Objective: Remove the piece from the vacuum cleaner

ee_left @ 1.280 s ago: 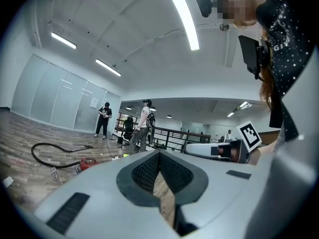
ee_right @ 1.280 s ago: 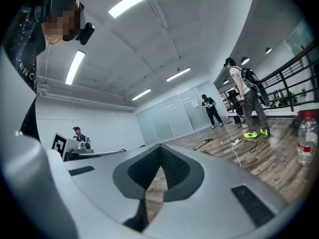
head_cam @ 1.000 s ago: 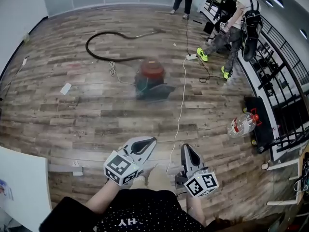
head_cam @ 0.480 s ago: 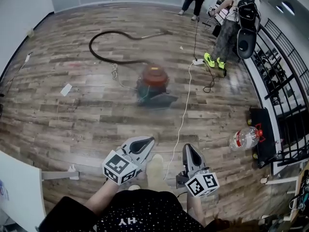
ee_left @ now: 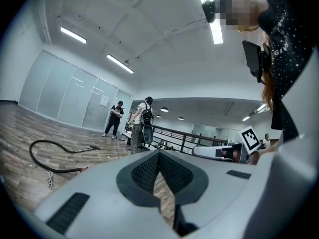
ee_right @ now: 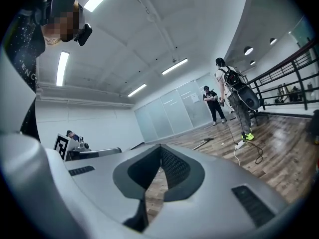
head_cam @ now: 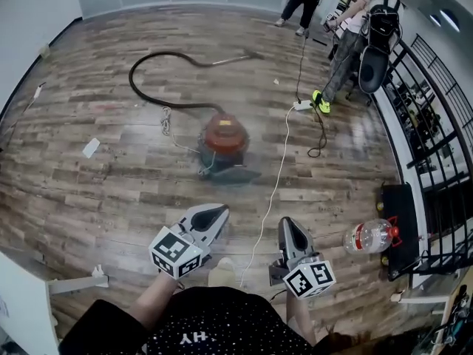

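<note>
Vacuum cleaner [head_cam: 224, 143]: a round canister with a red domed lid over a dark body. It stands on the wood-plank floor [head_cam: 89, 191] near the middle of the room. A black flexible hose [head_cam: 140, 87] loops away from it to the far left and ends in a slim tube. A white cable [head_cam: 275, 180] runs past the canister's right side toward the near edge.

The left claw [head_cam: 219, 211] and right claw [head_cam: 284, 224] are grey moulded plastic with dark, finely textured pads. They are held level, side by side, well short of the canister, which lies ahead of them and slightly left. Both claws are clenched, tips meeting, with nothing gripped.

A clear plastic bottle [head_cam: 368, 236] with a red cap lies on its side at the right, near a black metal railing [head_cam: 436, 146]. Its contents cannot be told. Two people [head_cam: 355, 35] stand at the far right.
</note>
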The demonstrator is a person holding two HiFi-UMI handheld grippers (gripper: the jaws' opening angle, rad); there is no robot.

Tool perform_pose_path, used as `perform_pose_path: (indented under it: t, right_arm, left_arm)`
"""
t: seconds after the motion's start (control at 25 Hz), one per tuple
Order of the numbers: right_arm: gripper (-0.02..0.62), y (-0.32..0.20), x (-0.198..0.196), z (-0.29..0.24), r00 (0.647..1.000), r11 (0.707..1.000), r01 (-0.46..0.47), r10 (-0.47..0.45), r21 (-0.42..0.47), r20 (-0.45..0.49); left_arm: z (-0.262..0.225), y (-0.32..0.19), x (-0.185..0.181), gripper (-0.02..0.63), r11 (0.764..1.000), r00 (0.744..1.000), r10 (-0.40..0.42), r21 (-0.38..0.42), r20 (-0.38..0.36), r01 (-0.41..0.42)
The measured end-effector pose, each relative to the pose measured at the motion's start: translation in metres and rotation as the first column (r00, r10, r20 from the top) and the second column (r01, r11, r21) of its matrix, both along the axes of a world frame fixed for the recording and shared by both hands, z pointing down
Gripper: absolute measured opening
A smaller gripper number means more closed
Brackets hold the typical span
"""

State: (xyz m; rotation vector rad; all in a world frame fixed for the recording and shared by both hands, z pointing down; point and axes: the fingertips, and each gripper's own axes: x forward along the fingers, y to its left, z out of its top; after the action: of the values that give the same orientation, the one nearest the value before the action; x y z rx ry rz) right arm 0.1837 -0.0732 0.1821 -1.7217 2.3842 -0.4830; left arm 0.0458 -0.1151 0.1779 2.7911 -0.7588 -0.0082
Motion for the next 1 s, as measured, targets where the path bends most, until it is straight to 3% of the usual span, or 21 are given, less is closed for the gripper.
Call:
perform_pose_path:
  t: [0.2,0.48,0.76,1.0]
  right_arm:
    - [0.009,-0.043,0.025,0.013,0.998,0.998,0.06,-0.06,-0.004,0.001]
    - [0.009,-0.088,0.036,0.025,0.992,0.992,0.123,-0.122,-0.031,0.031]
    - [0.009,-0.134,0.063,0.046,0.992,0.99,0.108,-0.103,-0.086,0.068]
    - [0.009,-0.191,0.077,0.056,0.983,0.979,0.179,-0.174,-0.099,0.058]
  left_arm:
    - [0.007,-0.038,0.011,0.006,0.998,0.999,-0.052,0.028,0.011,0.051]
    - [0.015,-0.07,-0.001,0.006,0.993,0.992,-0.121,0.0,0.04,0.121]
    - [0.022,-0.115,0.001,0.006,0.994,0.994,-0.107,-0.009,0.023,0.107]
    - [0.042,-0.169,0.016,0.006,0.996,0.997,-0.076,-0.044,-0.025,0.075]
